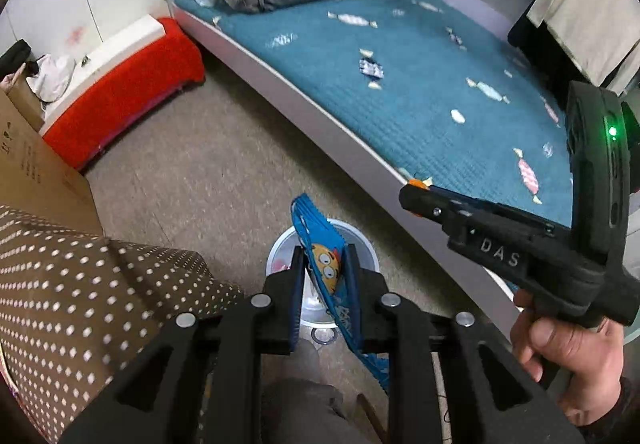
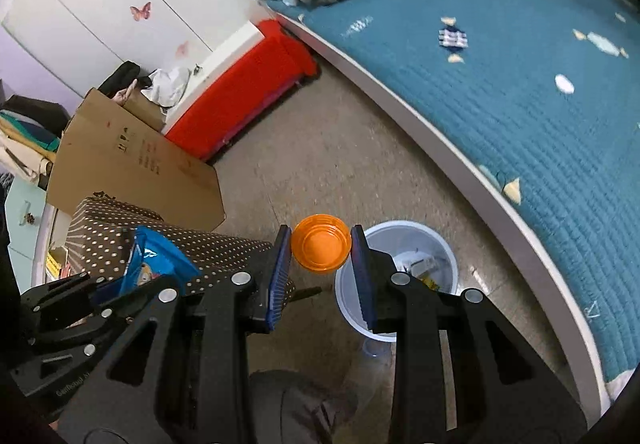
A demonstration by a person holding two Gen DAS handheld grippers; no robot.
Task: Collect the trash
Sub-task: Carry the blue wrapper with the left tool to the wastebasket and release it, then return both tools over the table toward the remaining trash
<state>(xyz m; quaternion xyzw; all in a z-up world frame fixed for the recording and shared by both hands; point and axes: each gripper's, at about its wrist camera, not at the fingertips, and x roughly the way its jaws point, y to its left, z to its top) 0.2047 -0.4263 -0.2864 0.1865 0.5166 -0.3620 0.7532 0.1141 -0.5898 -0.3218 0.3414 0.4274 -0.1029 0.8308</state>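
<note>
— Materials? Glossy blue foil wrapper (image 1: 326, 276), translucent orange plastic cup (image 2: 320, 250), smooth pale plastic bin (image 2: 448, 256).
— Surroundings? Quilted teal cloth bedspread (image 1: 420, 84), matt cardboard box (image 2: 132, 164).

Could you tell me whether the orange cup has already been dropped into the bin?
No, the orange cup is clamped between the right gripper jaws, beside the white bin, not inside it.

The bin (image 2: 400, 284) stands on the floor (image 2: 320, 164) beside the bed (image 2: 520, 104), with scraps inside. A cup (image 2: 320, 250) sits between the right gripper's (image 2: 320, 256) fingers left of the bin; the wrapper (image 1: 326, 264) in the left gripper (image 1: 324, 268) hangs probably above it.
</note>
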